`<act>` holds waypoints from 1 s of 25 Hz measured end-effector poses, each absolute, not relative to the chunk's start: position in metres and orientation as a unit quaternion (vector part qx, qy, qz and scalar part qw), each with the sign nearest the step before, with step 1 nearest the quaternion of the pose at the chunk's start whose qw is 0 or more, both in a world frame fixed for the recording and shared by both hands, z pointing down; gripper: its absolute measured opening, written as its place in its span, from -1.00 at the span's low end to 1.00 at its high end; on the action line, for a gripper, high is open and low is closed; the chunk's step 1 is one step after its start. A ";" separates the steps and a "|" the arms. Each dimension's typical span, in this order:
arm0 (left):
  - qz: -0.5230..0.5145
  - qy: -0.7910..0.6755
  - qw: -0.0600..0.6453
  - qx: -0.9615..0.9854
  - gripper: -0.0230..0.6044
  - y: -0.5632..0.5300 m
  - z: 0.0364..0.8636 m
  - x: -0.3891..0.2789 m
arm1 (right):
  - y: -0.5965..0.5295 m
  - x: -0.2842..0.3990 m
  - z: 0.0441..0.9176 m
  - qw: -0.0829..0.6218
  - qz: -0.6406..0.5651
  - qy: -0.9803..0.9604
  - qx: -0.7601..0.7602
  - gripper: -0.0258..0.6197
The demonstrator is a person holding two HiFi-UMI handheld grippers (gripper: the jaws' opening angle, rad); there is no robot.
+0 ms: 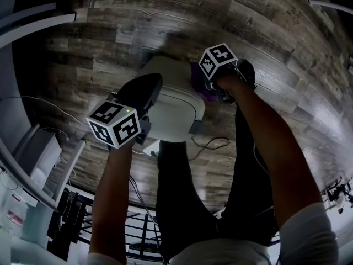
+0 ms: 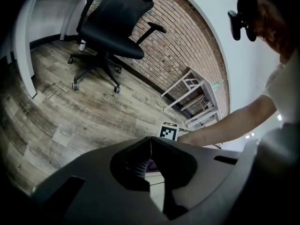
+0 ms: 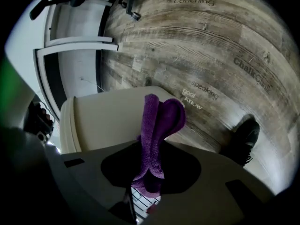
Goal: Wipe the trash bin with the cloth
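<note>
The white trash bin (image 1: 174, 101) stands on the wood floor between my legs, seen from above. A purple cloth (image 3: 157, 125) sticks up out of my right gripper (image 3: 147, 144), which is shut on it and holds it against the bin's lid (image 3: 108, 121) near its right edge. In the head view the cloth (image 1: 199, 86) shows just below the right gripper's marker cube (image 1: 218, 61). My left gripper (image 1: 150, 87) reaches over the bin's left side, its jaws shut together with nothing seen between them (image 2: 151, 142). A sliver of bin and cloth shows through its frame.
A black office chair (image 2: 112, 32) and a white rack (image 2: 192, 90) stand by the brick wall. A cable (image 1: 212, 143) loops on the floor beside the bin. My shoe (image 3: 243, 137) is right of the bin. White shelving (image 1: 38, 153) stands at the left.
</note>
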State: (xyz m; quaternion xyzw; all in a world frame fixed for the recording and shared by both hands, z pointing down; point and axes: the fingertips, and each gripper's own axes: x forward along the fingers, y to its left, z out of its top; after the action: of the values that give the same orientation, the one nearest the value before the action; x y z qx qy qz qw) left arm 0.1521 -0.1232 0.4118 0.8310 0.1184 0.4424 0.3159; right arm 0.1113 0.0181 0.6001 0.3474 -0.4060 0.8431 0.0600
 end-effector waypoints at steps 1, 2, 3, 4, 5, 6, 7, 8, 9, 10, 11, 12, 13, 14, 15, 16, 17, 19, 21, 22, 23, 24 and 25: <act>0.445 0.121 0.313 0.830 -0.91 -0.124 0.413 0.152 | 0.028 0.111 0.602 0.083 0.842 -0.409 0.342 -0.61; 0.449 0.123 0.309 0.829 -0.91 -0.125 0.414 0.152 | 0.038 0.111 0.605 0.104 0.841 -0.411 0.336 -0.61; 0.452 0.125 0.305 0.829 -0.91 -0.126 0.415 0.152 | 0.045 0.111 0.607 0.121 0.839 -0.414 0.333 -0.61; 0.454 0.127 0.301 0.829 -0.91 -0.128 0.416 0.153 | 0.051 0.112 0.609 0.132 0.837 -0.415 0.332 -0.61; 0.457 0.128 0.296 0.829 -0.91 -0.131 0.417 0.153 | 0.055 0.114 0.611 0.137 0.835 -0.415 0.334 -0.61; 0.459 0.128 0.291 0.830 -0.91 -0.134 0.418 0.153 | 0.056 0.117 0.612 0.138 0.834 -0.414 0.338 -0.61; 0.461 0.128 0.286 0.830 -0.91 -0.139 0.418 0.153 | 0.055 0.120 0.613 0.135 0.833 -0.413 0.342 -0.61; 0.463 0.127 0.281 0.831 -0.91 -0.144 0.419 0.153 | 0.052 0.123 0.614 0.132 0.832 -0.412 0.347 -0.61; 0.466 0.126 0.276 0.831 -0.91 -0.149 0.420 0.153 | 0.048 0.127 0.615 0.129 0.830 -0.414 0.352 -0.61; 0.468 0.125 0.271 0.832 -0.91 -0.154 0.421 0.153 | 0.042 0.130 0.616 0.125 0.827 -0.416 0.357 -0.61; 0.471 0.124 0.267 0.831 -0.91 -0.160 0.423 0.153 | 0.034 0.134 0.617 0.121 0.824 -0.420 0.362 -0.61; 0.474 0.124 0.262 0.831 -0.91 -0.166 0.425 0.152 | 0.026 0.138 0.617 0.115 0.820 -0.423 0.368 -0.61; 0.477 0.124 0.258 0.831 -0.91 -0.171 0.427 0.151 | 0.016 0.142 0.618 0.110 0.816 -0.428 0.373 -0.61; 0.481 0.123 0.254 0.830 -0.91 -0.177 0.429 0.150 | 0.005 0.146 0.619 0.106 0.810 -0.434 0.380 -0.61; 0.485 0.123 0.250 0.829 -0.91 -0.183 0.432 0.148 | -0.007 0.150 0.620 0.104 0.803 -0.442 0.387 -0.61; 0.489 0.124 0.245 0.828 -0.91 -0.188 0.435 0.146 | -0.020 0.153 0.620 0.105 0.792 -0.455 0.393 -0.61; 0.493 0.124 0.241 0.827 -0.91 -0.193 0.438 0.145 | -0.033 0.155 0.621 0.109 0.780 -0.470 0.398 -0.61; 0.499 0.126 0.235 0.824 -0.91 -0.203 0.444 0.142 | -0.060 0.158 0.622 0.118 0.757 -0.500 0.402 -0.61; 0.503 0.127 0.230 0.823 -0.91 -0.212 0.449 0.139 | -0.088 0.157 0.622 0.108 0.748 -0.516 0.403 -0.61; 0.505 0.128 0.228 0.822 -0.91 -0.216 0.452 0.137 | -0.102 0.156 0.621 0.095 0.749 -0.518 0.402 -0.61; 0.507 0.129 0.227 0.821 -0.91 -0.220 0.454 0.135 | -0.116 0.154 0.621 0.078 0.752 -0.516 0.403 -0.61; 0.509 0.130 0.225 0.821 -0.91 -0.224 0.457 0.133 | -0.130 0.153 0.620 0.057 0.756 -0.512 0.404 -0.61; 0.511 0.131 0.224 0.820 -0.91 -0.227 0.460 0.130 | -0.144 0.152 0.620 0.035 0.760 -0.507 0.405 -0.61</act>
State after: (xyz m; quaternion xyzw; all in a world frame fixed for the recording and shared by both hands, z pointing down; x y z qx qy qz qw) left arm 0.1305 -0.2274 0.4602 0.8196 0.1311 0.5109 0.2239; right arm 0.1517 -0.1440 0.6199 0.4052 -0.5069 0.7600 0.0355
